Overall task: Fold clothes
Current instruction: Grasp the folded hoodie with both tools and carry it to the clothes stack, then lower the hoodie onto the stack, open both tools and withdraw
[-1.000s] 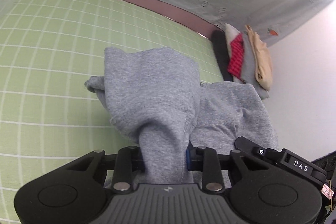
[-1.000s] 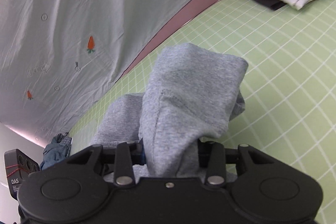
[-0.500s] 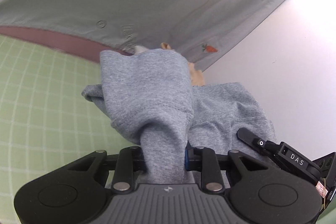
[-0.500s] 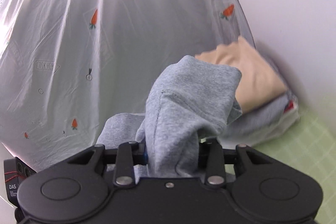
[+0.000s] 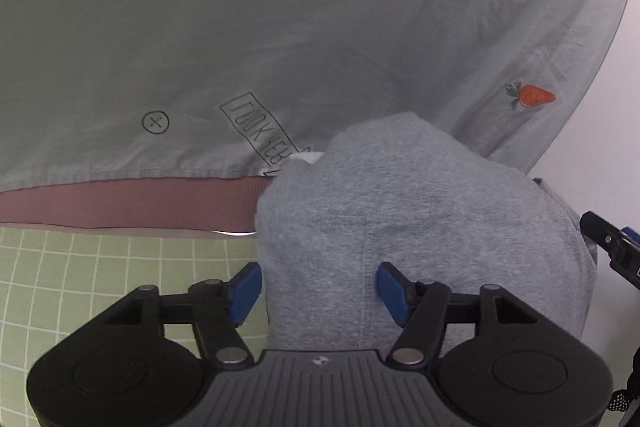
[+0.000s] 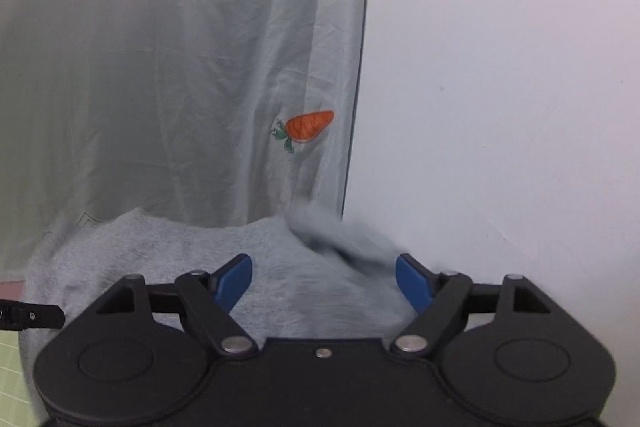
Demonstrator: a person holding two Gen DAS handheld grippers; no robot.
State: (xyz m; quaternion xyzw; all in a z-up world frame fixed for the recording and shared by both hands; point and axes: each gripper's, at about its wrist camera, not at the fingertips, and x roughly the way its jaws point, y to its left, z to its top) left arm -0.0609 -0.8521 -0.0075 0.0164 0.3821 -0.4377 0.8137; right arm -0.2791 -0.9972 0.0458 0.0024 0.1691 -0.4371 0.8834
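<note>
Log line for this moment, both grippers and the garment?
left gripper: jaws just opened, pads off | right gripper: jaws just opened | grey sweatshirt: released, lies between both

A sweatshirt (image 5: 400, 227) lies bunched between the spread fingers (image 5: 244, 287) of the left gripper (image 5: 320, 287), with the mat (image 5: 100, 267) to its left. Behind both hangs a sheet (image 5: 280, 27), reaching down to a band (image 5: 120, 203) along the mat's far edge. In the right wrist view, the sweatshirt (image 6: 180, 259) sits before the right gripper (image 6: 324, 279), the sheet (image 6: 180, 67) behind on the left, the wall (image 6: 500, 87) on the right.
</note>
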